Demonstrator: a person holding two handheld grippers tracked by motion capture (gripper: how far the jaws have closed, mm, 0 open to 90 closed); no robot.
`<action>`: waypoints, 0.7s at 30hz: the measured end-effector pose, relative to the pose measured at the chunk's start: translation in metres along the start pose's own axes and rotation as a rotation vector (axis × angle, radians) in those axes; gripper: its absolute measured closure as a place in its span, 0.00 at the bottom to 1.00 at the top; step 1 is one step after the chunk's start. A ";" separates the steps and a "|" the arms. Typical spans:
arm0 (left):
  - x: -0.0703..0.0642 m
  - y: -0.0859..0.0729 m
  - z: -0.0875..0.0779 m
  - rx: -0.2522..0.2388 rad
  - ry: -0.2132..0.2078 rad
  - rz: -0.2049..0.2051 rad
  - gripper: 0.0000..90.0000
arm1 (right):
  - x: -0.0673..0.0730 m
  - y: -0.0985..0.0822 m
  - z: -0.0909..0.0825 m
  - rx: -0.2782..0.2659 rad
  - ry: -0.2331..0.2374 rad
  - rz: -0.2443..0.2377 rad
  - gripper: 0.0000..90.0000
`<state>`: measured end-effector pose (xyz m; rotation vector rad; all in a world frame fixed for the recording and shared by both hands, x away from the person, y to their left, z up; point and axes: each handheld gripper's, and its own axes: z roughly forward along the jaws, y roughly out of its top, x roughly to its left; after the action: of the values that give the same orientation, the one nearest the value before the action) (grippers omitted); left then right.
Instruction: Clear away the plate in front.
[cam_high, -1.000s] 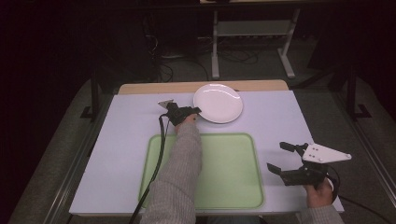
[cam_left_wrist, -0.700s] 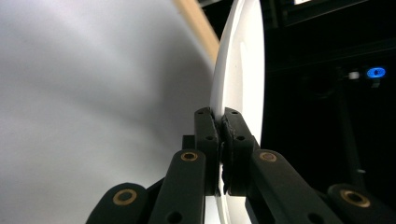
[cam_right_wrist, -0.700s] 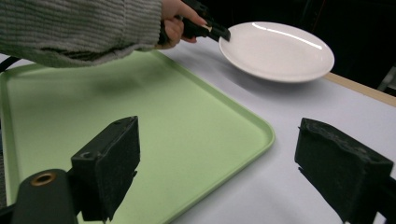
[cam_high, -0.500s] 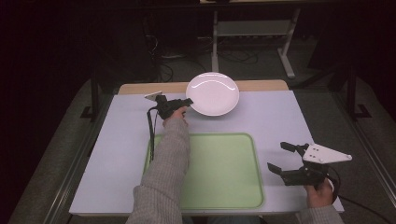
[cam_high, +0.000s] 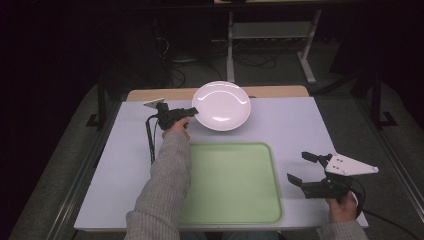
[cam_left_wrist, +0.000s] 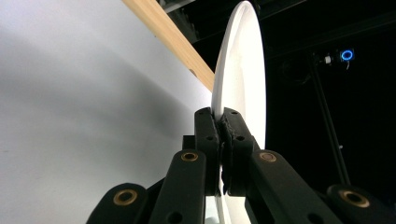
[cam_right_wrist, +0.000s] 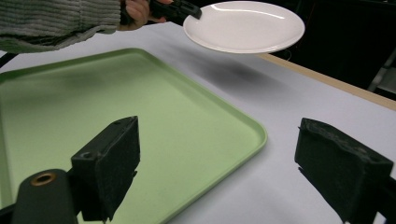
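My left gripper (cam_high: 192, 111) pinches the white plate (cam_high: 221, 105) by its near rim, lifted clear of the table (cam_high: 125, 165). My right gripper (cam_high: 304, 168) gapes wide, holding nothing, beside the green tray (cam_high: 230, 182). Plate's underside hidden.

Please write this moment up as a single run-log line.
left tool: shut on round white plate rim, plate lifted clear of table | right tool: open, beside flat green tray

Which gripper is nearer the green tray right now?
Right. The right gripper hovers open just off the green tray's right edge. The left gripper is beyond the tray's far edge, jaws shut on the rim of the lifted white plate.
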<state>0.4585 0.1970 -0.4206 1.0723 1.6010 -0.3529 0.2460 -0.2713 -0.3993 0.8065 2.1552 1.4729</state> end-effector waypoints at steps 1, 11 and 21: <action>0.000 0.000 -0.002 0.000 0.002 0.006 0.97 | 0.000 0.000 0.000 -0.001 0.001 0.001 0.15; 0.016 -0.007 -0.028 -0.004 0.028 0.031 0.97 | 0.000 0.000 0.000 -0.008 -0.010 0.001 0.15; 0.020 -0.024 -0.047 0.025 0.034 0.041 0.97 | 0.001 0.000 0.000 -0.012 -0.015 -0.001 0.15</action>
<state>0.4113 0.2258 -0.4301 1.1335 1.6063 -0.3295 0.2455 -0.2705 -0.3989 0.8091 2.1338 1.4731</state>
